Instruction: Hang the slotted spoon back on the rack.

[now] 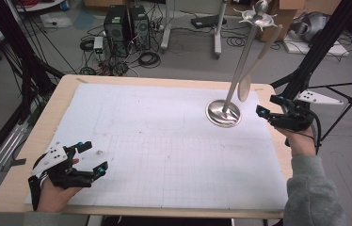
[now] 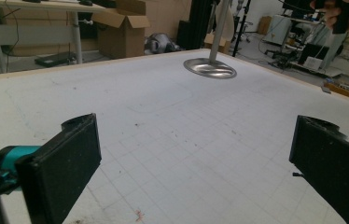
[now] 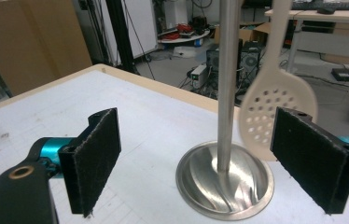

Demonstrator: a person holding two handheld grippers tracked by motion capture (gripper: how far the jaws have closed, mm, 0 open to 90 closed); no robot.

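- Left gripper (image 1: 92, 157) down at the near-left corner of the bench (image 1: 66, 99) — jaws wide, nothing between them.
- Right gripper (image 1: 269, 107) just beside the steel stand (image 1: 223, 113) at far right — jaws wide, empty.
- Cream slotted spoon (image 3: 275, 105) hanging off the stand, bowl down.

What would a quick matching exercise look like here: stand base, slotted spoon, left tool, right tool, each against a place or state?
Things:
1. stand base
2. slotted spoon
3. left tool
4. right tool

Places or states:
A. hangs from the stand's top
B. open, near table's front left corner
C. round, shiny, sits on the white mat
D. open, beside the stand

Pairs: 1-C, 2-A, 3-B, 4-D
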